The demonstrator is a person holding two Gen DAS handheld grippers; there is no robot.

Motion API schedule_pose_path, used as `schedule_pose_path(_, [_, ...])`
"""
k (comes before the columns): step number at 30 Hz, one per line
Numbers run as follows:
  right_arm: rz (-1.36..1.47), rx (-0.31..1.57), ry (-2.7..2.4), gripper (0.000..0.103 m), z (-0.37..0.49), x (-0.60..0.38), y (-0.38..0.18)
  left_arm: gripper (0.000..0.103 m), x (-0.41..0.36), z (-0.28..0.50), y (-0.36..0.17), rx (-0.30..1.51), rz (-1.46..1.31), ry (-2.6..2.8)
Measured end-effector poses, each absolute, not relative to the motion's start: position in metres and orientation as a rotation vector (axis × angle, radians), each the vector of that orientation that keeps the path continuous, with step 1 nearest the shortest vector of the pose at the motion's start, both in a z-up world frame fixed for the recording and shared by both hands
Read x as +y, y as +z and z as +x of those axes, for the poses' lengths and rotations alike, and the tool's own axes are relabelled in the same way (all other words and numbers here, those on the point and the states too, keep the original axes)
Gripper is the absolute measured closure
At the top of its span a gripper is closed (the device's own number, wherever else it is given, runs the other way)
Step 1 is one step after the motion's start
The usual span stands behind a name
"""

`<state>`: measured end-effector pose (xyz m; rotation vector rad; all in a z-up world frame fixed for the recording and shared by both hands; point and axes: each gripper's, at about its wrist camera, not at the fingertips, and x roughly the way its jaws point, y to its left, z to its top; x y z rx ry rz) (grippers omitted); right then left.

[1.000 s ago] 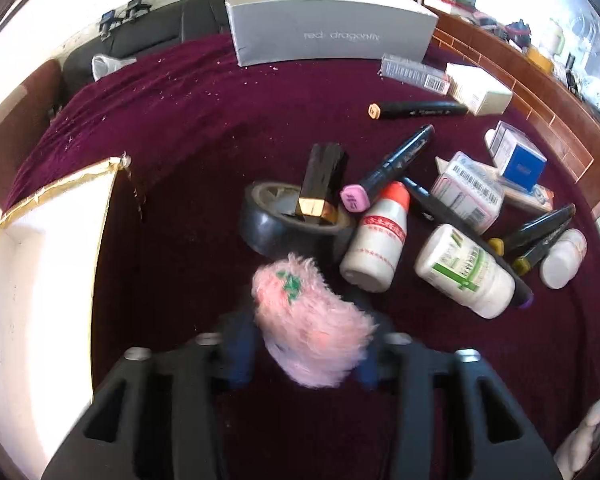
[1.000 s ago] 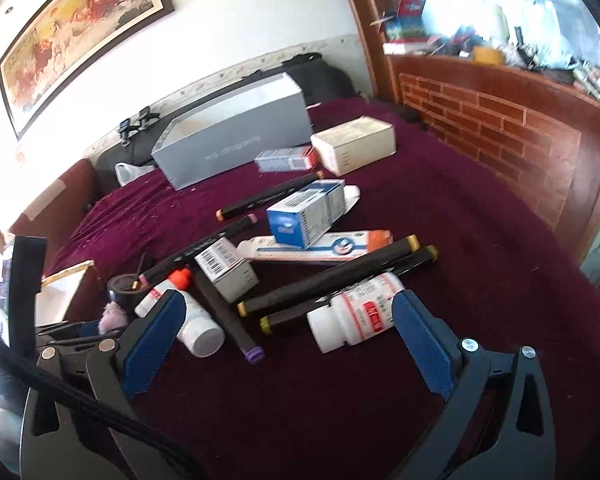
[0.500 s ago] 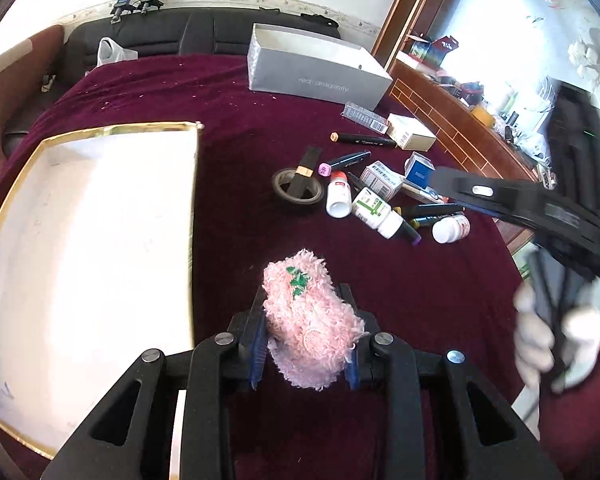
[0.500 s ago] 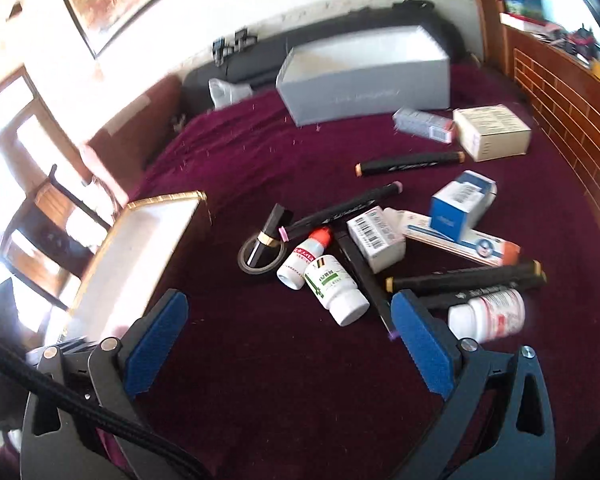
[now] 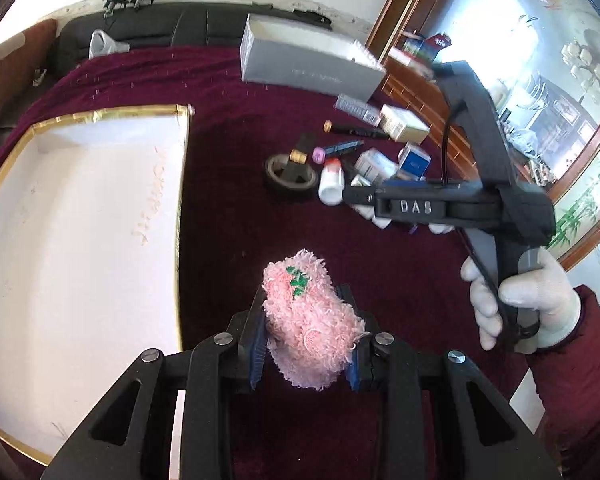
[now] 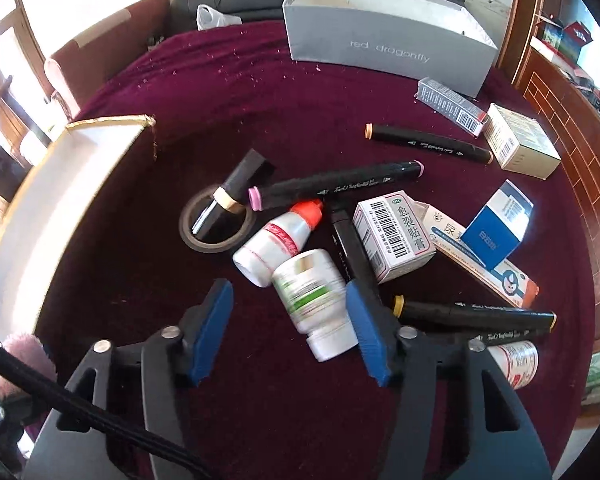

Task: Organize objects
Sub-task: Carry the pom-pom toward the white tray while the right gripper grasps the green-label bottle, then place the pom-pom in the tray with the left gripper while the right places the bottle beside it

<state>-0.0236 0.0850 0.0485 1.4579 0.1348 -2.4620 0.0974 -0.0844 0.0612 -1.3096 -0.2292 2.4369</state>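
Note:
My left gripper [image 5: 306, 320] is shut on a pink fluffy toy [image 5: 308, 320] with a green mark and holds it above the maroon cloth, just right of the white gold-rimmed tray [image 5: 80, 240]. My right gripper [image 6: 290, 324] is open over the clutter, its jaws on either side of a white green-label bottle [image 6: 314, 300] without touching it. A red-capped bottle [image 6: 276, 240] lies beside it. The right gripper's body [image 5: 440, 208] shows side-on in the left wrist view, held by a gloved hand. The toy's edge [image 6: 24, 352] shows low left in the right wrist view.
Black markers [image 6: 336, 188], a tape roll [image 6: 216, 224] with a black tube across it, several small boxes [image 6: 396, 236] and another bottle [image 6: 516, 360] lie scattered. A grey shoe box [image 6: 384, 40] stands at the back. A brick ledge [image 6: 572, 140] borders the right.
My right gripper dropped toward the clutter and narrowed around the green-label bottle. My left gripper, still holding the toy, stayed raised beside the tray.

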Motion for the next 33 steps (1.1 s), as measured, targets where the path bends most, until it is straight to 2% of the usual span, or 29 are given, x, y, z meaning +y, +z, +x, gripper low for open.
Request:
schedule_pose_path(3, [1.473, 0.154, -2.456, 0.058, -0.027, 0.083, 0.045, 0.076, -0.078, 0.095, 0.054, -0.216, -1.344, 2.434])
schedule_pose_path(12, [1.540, 0.180, -2.449, 0.060, -0.030, 0.078, 0.027, 0.076, -0.058, 0.088, 0.034, -0.144, -1.419, 2.431])
schedule_pose_path(15, [1.568, 0.146, -2.469, 0.073, -0.028, 0.084, 0.028, 0.076, -0.061, 0.088, 0.034, -0.167, -1.411, 2.429])
schedule_pose_path(20, [1.576, -0.017, -2.433, 0.072, -0.013, 0.095, 0.043, 0.076, -0.081, 0.095, 0.059, -0.225, -1.323, 2.465])
schedule_pose_path(25, [1.486, -0.099, -2.384, 0.072, 0.008, 0.081, 0.077, 0.076, -0.123, 0.100, 0.091, -0.279, -1.256, 2.524])
schedule_pose_path(33, [1.370, -0.214, -2.215, 0.072, -0.007, 0.000, 0.117, 0.076, -0.185, 0.066, 0.112, -0.229, -1.234, 2.702])
